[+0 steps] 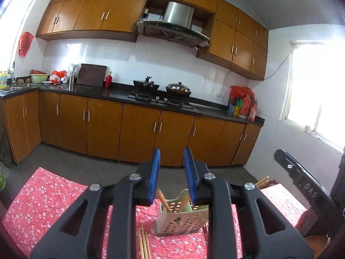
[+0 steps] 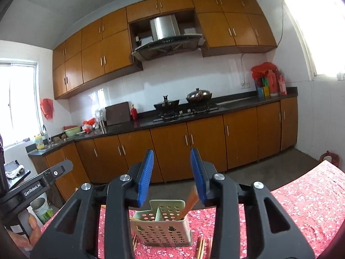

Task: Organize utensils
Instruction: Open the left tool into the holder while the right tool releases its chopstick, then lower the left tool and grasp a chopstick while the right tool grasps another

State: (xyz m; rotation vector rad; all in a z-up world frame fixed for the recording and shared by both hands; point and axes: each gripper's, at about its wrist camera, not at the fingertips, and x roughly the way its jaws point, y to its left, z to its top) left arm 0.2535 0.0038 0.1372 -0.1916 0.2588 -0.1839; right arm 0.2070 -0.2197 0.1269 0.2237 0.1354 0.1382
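**Both grippers open above the chopstick holder**

Left gripper sits at the lower centre of its view, blue pads parted with nothing between them. My right gripper fills the lower centre of its own view, likewise released and empty.

Below both, on the red floral tablecloth, stands a pale green perforated utensil holder with a divider down its middle. One chopstick leans in its right compartment. Loose chopsticks lie flat on the cloth just beside the holder's base, at the bottom edge of both views.

I judge the chopsticks light, stiff and smooth, likely to roll or pivot if pinched near an end, so I would grip one near its middle. The plastic holder looks light enough to tip if nudged.
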